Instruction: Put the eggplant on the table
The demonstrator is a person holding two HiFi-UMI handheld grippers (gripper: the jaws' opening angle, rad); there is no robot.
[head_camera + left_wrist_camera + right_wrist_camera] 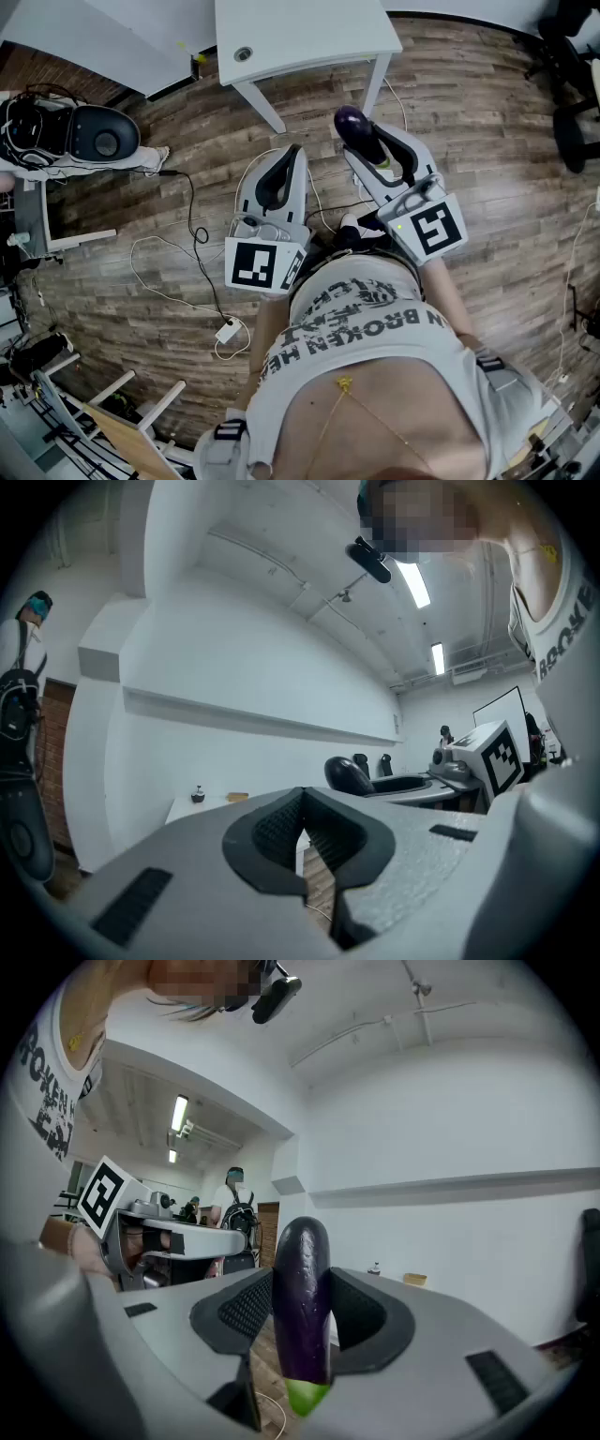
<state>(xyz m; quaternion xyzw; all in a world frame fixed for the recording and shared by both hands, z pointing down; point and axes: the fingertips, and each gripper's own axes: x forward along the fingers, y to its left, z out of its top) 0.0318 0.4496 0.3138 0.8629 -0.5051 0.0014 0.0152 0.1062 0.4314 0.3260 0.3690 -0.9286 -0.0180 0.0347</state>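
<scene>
The right gripper [367, 141] is clenched on the eggplant [302, 1288], and its ribbed pads [246, 1309] press on the fruit's middle from both sides. The eggplant stands across the jaws, with the rounded dark end above them and the green stem end [302, 1399] poking out below. In the head view it hangs in the air over the wooden floor [469, 112], near the front edge of the white table [300, 37] but not touching it. The left gripper [286, 159] is level beside it with its jaws closed together on nothing. The skin is smooth and glossy, so it probably slides easily against anything hard, and the ribbed pads are what keep it from slipping. It looks light enough for one gripper. I cannot tell whether it is real or a plastic model. A real one would be firm but easy to bruise, so a steady, moderate squeeze seems better than a hard one. The present hold on the thick middle seems right, since the weight sits fairly evenly on either side. A hold nearer the tapering stem would likely let it swing or pivot. Being long and round, it may roll once released, so laying it on its side, well in from the edge, looks safer than standing it on end.
</scene>
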